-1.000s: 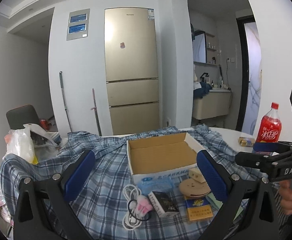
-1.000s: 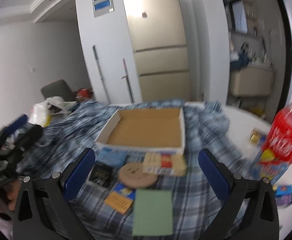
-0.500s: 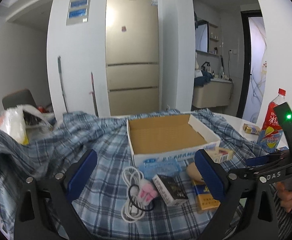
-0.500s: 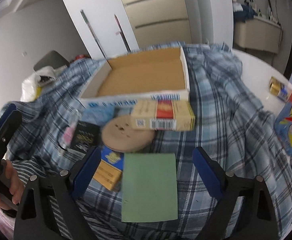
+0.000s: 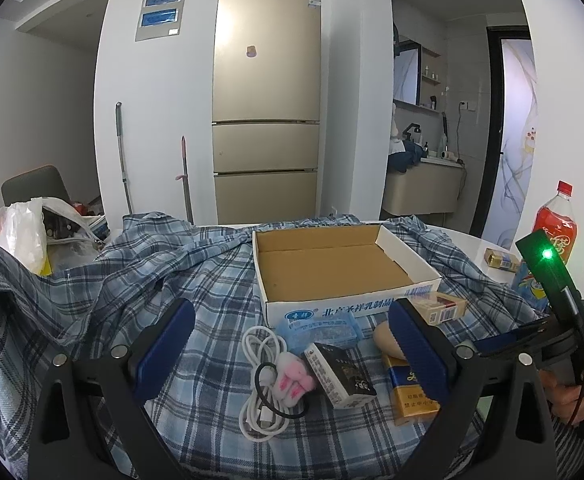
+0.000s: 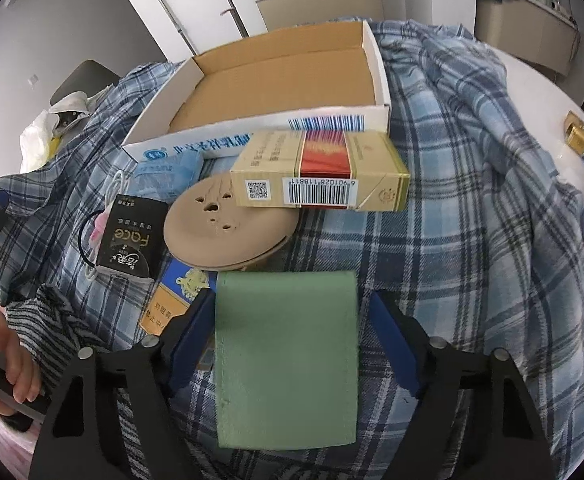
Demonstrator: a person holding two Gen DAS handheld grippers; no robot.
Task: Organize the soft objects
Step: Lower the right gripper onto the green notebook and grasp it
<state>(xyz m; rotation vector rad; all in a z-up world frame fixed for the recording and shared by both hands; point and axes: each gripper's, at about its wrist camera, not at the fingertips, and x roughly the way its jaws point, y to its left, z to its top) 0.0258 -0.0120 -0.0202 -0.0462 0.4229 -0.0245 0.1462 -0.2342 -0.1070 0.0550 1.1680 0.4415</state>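
Right gripper (image 6: pixel 292 320) jaws closing around a green wallet (image 6: pixel 286 356), its bottom edge hidden; left gripper (image 5: pixel 292 344) wide apart, empty.

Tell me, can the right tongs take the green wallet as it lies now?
Probably yes. The green wallet lies flat between the closing right tongs, with nothing on top of it; their pads do not yet press its edges.

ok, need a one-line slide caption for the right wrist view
Right gripper closing around flat green rectangular pad on blue plaid cloth, before the empty cardboard box.
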